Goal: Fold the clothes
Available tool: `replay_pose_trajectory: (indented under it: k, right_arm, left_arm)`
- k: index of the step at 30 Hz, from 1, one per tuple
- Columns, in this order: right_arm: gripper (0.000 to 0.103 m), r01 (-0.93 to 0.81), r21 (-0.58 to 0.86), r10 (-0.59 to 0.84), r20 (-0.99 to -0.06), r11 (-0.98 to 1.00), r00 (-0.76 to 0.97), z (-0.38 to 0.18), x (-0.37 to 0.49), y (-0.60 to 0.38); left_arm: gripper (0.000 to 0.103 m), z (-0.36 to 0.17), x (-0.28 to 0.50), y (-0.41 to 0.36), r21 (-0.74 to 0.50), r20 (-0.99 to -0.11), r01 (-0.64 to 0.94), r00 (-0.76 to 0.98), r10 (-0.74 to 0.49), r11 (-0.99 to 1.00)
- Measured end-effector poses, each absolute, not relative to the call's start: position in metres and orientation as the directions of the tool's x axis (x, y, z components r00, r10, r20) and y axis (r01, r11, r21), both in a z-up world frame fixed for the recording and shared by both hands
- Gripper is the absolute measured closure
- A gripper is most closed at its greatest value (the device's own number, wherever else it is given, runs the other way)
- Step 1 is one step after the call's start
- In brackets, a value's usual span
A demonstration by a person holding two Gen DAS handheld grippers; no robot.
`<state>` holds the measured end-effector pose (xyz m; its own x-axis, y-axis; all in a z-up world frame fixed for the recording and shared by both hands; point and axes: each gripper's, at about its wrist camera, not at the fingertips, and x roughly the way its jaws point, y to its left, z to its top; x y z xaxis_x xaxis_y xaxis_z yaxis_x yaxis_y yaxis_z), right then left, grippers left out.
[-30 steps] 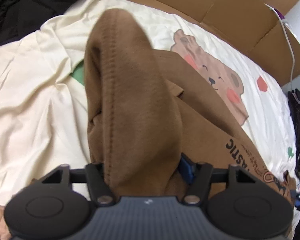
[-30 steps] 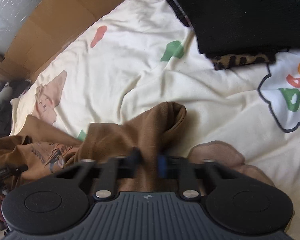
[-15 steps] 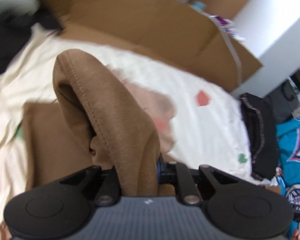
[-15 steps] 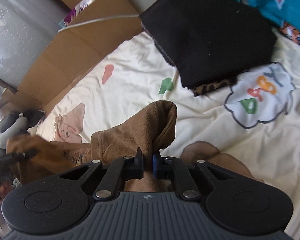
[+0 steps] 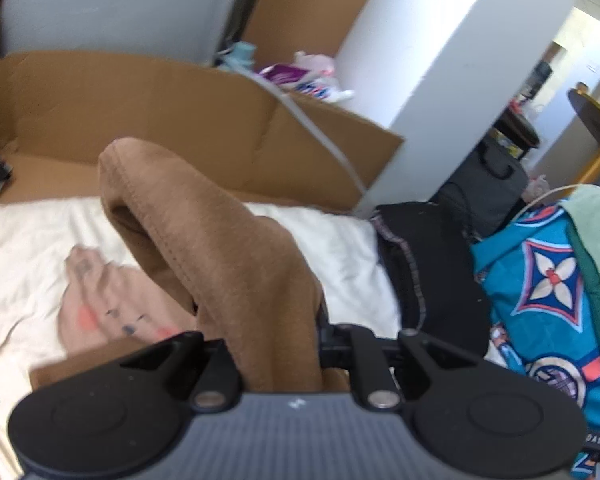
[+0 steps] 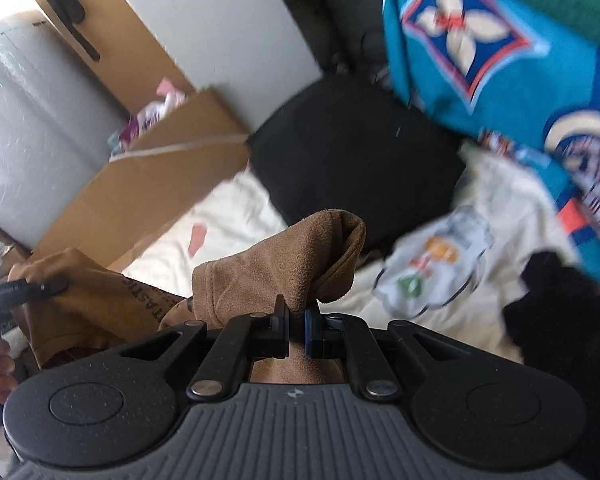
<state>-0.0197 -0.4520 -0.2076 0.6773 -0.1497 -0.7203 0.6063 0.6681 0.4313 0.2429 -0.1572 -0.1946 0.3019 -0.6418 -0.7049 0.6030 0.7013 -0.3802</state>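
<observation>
A brown sweatshirt (image 5: pixel 220 248) hangs lifted above the cream printed bedsheet (image 5: pixel 340 248). My left gripper (image 5: pixel 276 344) is shut on a thick fold of it; the fabric bulges up and forward between the fingers and hides the pads. In the right wrist view my right gripper (image 6: pixel 297 330) is shut on another fold of the same sweatshirt (image 6: pixel 284 264), blue pads pinching it. The left gripper (image 6: pixel 24 288) shows at that view's left edge, a hand behind it, holding the printed part of the sweatshirt taut.
Flattened cardboard (image 5: pixel 140 112) stands along the bed's far side before a white wall (image 5: pixel 440 80). A black folded garment (image 6: pixel 356 160), teal patterned cloth (image 6: pixel 500 60) and a white printed garment (image 6: pixel 432 264) lie on the bedsheet (image 6: pixel 236 208) to the right.
Both grippers have risen, lifting the brown sweatshirt off the sheet. The left jaws went from wide around the fabric to shut on it. The right jaws tightened on their fold.
</observation>
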Motion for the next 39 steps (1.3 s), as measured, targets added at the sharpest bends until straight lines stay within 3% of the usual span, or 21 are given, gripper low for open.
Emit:
replay_pose_trajectory:
  k: [15,18,19,25,39]
  right_arm:
    - [0.098,0.652,0.405,-0.239,-0.702,0.64,0.671,-0.188,-0.052,-0.475]
    - [0.098,0.647,0.414,-0.215,-0.712,0.64,0.668,-0.196,-0.049,-0.472]
    - [0.098,0.644,0.413,-0.207,-0.716,0.644,0.667,-0.199,-0.047,-0.47]
    - [0.098,0.616,0.419,-0.157,-0.729,0.667,0.666,-0.219,-0.037,-0.455]
    - [0.098,0.523,0.595,0.048,-0.686,0.61,0.726,-0.219,-0.015,-0.427]
  left_arm:
    - [0.089,-0.156,0.215,-0.299,-0.362,-0.652,0.776,0.184,-0.735,0.516]
    - [0.068,-0.171,0.213,-0.306,-0.345,-0.72,0.744,0.182,-0.67,0.573]
    - [0.059,-0.178,0.211,-0.304,-0.341,-0.734,0.739,0.176,-0.656,0.581]
    - [0.044,-0.222,0.198,-0.265,-0.302,-0.796,0.72,0.17,-0.581,0.624]
    - [0.044,-0.281,0.199,-0.146,-0.378,-0.834,0.53,0.162,-0.528,0.759]
